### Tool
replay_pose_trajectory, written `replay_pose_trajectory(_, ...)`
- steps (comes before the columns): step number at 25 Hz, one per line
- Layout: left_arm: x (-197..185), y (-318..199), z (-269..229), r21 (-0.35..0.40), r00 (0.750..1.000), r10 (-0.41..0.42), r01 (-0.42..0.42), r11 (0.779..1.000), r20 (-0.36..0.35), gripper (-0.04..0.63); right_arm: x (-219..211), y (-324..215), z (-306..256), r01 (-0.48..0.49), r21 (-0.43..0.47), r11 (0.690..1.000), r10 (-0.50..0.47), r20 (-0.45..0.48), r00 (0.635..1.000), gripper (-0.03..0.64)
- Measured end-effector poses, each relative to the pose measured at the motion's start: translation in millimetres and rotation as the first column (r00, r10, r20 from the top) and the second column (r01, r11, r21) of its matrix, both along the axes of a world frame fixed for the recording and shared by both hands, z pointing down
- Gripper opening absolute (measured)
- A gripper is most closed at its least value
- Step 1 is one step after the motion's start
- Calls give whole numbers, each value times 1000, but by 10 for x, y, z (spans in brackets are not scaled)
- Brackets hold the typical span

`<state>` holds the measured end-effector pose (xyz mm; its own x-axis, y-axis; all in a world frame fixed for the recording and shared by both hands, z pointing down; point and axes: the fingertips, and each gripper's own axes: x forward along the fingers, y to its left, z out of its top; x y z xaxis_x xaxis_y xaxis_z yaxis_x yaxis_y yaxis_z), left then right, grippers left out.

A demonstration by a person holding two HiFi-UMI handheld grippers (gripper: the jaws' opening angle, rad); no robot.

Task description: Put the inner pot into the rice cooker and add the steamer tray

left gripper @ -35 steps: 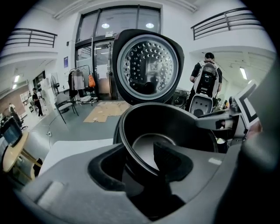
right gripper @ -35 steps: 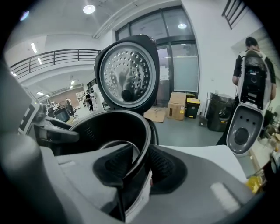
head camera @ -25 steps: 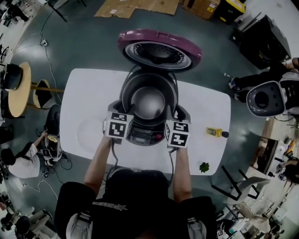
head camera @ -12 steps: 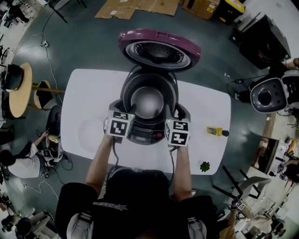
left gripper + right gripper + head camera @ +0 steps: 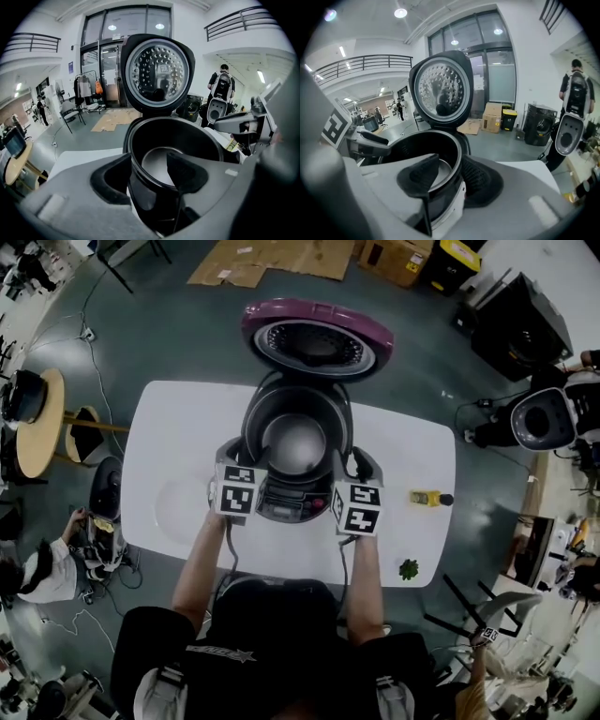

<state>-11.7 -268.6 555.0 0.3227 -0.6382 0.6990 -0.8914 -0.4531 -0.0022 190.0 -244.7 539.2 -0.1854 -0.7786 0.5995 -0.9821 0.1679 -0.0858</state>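
Note:
The rice cooker point(image 5: 286, 507) stands mid-table with its purple lid point(image 5: 317, 338) swung up at the back. The dark inner pot point(image 5: 296, 442) sits inside it. My left gripper point(image 5: 255, 461) is at the pot's front-left rim. Its jaws are opening: one pad point(image 5: 110, 180) is outside the wall, the other point(image 5: 187, 171) inside, and neither presses on the rim point(image 5: 136, 164). My right gripper point(image 5: 339, 467) straddles the front-right rim point(image 5: 457, 164) the same way, jaws apart. A pale round shape point(image 5: 178, 507), perhaps the steamer tray, lies on the table to the left.
The white table point(image 5: 412, 446) also carries a small yellow object point(image 5: 427, 498) at the right and a green bit point(image 5: 409, 569) near the front right corner. People, chairs and boxes stand around on the floor.
Both grippers stay at the cooker's front rim, barely shifted. The pot and lid have not moved.

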Motion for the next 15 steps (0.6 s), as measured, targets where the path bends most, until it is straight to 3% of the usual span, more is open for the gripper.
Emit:
replay_pose_trajectory(9,-42,178,-558,135,999,13,-7,991,-42,237,-79,246,-494,-8,110,994,8,-8,1000,156)
replay_pose_trajectory(15,-92,479,-1008,242,996,35,-15,970,-79,236,-150,574,-889,-12,210,978,14,-6,1000,156)
